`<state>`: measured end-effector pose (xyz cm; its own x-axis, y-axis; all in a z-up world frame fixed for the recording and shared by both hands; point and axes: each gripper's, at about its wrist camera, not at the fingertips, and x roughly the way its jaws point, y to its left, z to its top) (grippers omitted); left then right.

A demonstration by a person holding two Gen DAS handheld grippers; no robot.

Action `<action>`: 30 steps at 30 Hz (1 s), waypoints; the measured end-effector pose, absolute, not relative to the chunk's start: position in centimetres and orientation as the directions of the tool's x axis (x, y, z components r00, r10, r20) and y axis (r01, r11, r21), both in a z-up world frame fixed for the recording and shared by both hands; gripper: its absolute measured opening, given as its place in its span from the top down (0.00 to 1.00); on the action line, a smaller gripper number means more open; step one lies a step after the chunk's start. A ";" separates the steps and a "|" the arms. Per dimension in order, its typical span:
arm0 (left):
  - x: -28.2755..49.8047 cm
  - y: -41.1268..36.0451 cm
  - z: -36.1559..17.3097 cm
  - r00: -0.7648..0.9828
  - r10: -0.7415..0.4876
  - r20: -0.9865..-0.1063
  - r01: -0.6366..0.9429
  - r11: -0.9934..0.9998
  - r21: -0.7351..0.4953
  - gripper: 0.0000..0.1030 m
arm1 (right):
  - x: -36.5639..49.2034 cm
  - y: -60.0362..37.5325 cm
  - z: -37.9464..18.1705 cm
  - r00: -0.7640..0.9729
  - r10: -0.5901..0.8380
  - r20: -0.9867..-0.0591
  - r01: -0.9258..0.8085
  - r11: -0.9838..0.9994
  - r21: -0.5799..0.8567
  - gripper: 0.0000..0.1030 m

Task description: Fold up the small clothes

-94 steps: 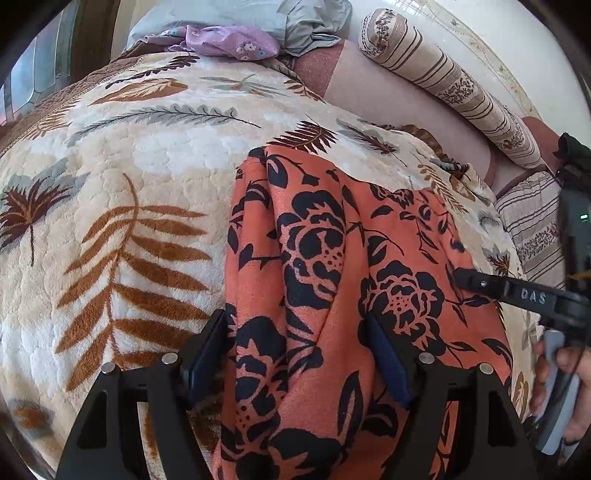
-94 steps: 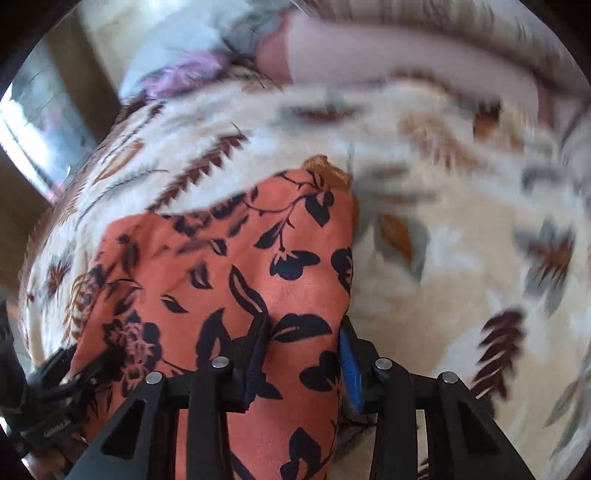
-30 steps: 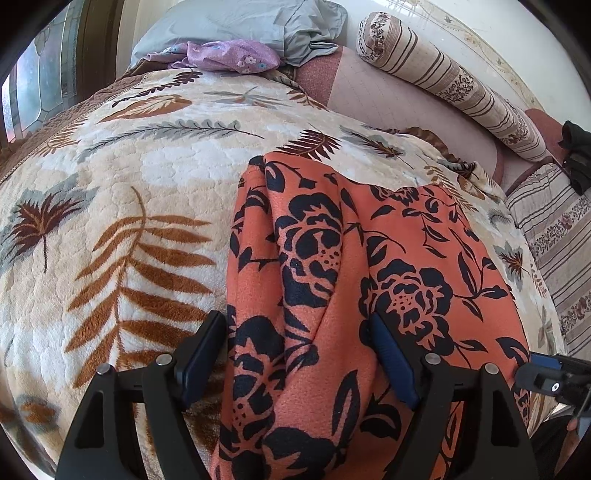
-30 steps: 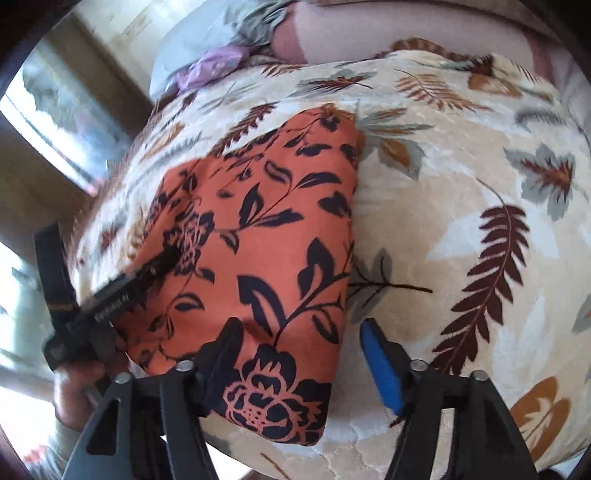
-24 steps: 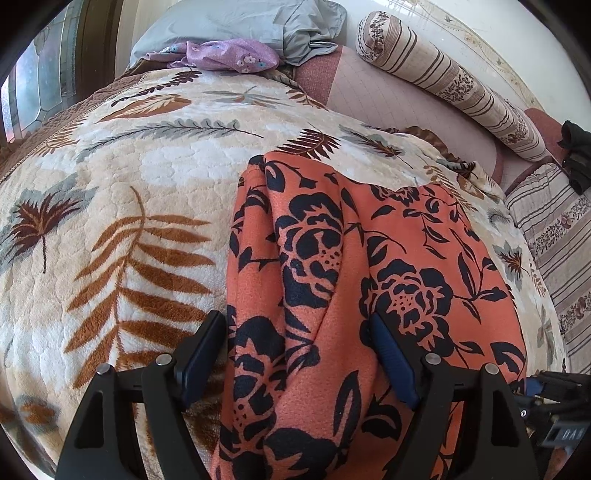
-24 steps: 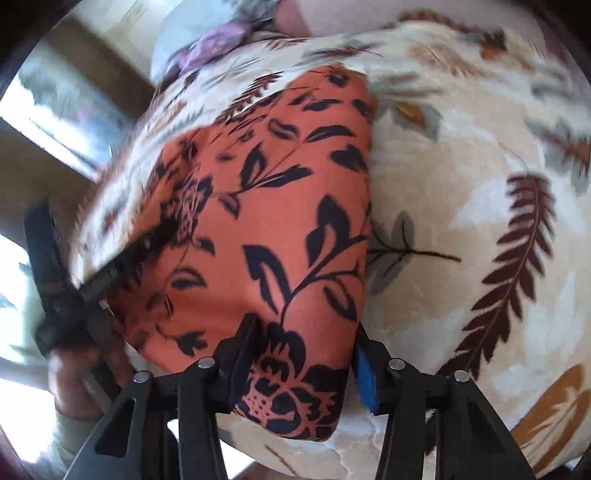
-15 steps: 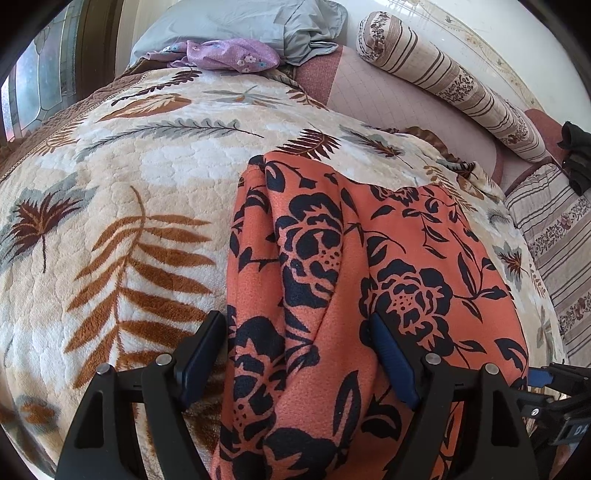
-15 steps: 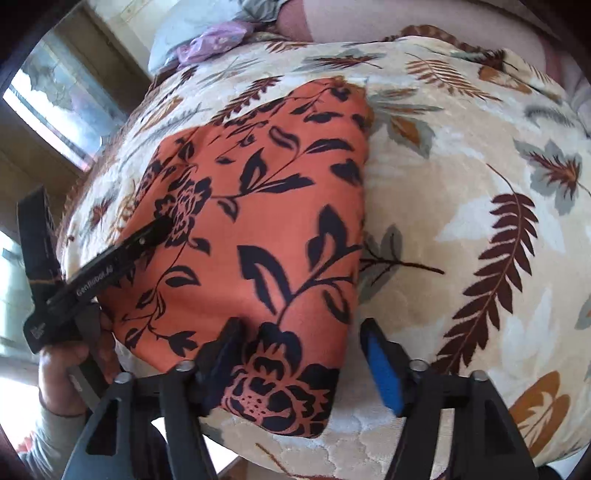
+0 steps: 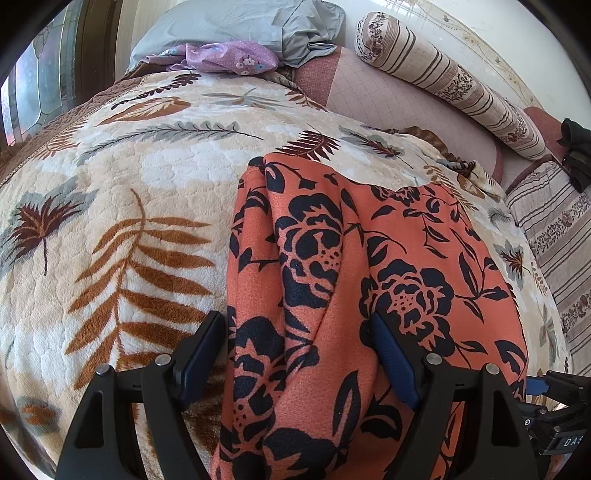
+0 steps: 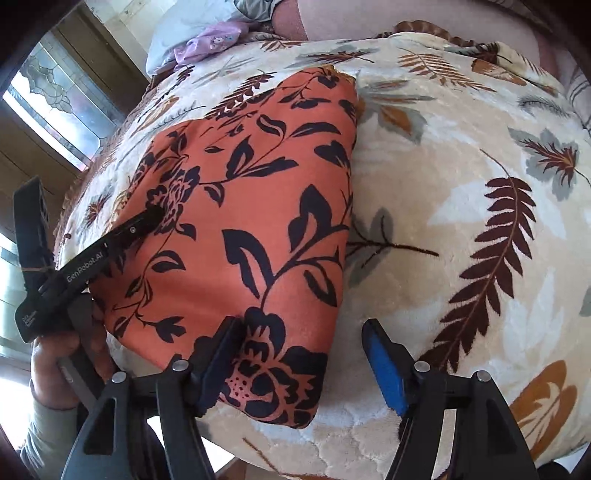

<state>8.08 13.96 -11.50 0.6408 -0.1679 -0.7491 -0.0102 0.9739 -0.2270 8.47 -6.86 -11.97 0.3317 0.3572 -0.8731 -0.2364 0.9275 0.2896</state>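
An orange garment with a black flower print (image 9: 388, 258) lies folded on the leaf-patterned blanket (image 9: 129, 184). My left gripper (image 9: 299, 350) stands open astride its raised left fold, one pad at the cloth's left edge, the other resting on the cloth. In the right wrist view the same garment (image 10: 251, 184) fills the left half. My right gripper (image 10: 303, 354) is open over its near right corner, with the left pad above the cloth and the blue right pad above bare blanket. The left gripper's finger (image 10: 147, 218) lies on the garment's far left side.
A grey pillow (image 9: 240, 26) and a purple cloth (image 9: 229, 59) lie at the head of the bed. A striped bolster (image 9: 443, 74) and a striped cushion (image 9: 554, 240) are at the right. A window (image 10: 55, 92) is at the left. A hand (image 10: 55, 354) holds the left gripper.
The right gripper dipped close over the garment's near corner, then drew back a little. The garment and the left gripper have not moved.
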 end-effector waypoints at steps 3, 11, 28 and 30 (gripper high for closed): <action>8.0 14.0 -11.5 0.646 -0.161 -0.746 -0.012 0.975 -0.221 0.20 | 8.0 -7.6 -12.2 0.339 0.379 -0.861 -0.197 0.923 0.329 0.25; 7.6 13.9 -11.3 0.659 -0.152 -0.737 -0.008 0.978 -0.210 0.20 | 4.4 -10.7 -12.5 0.384 0.451 -0.805 -0.144 0.891 0.431 0.25; 6.7 18.5 -8.5 0.570 -0.418 -0.707 -0.030 0.850 -0.526 0.17 | 10.5 -15.2 -12.5 0.469 0.637 -0.612 -0.023 0.701 0.713 0.25; 7.8 17.6 -9.9 0.527 -0.402 -0.749 -0.026 0.873 -0.487 0.16 | 12.5 -14.7 -13.2 0.464 0.661 -0.589 0.007 0.662 0.749 0.25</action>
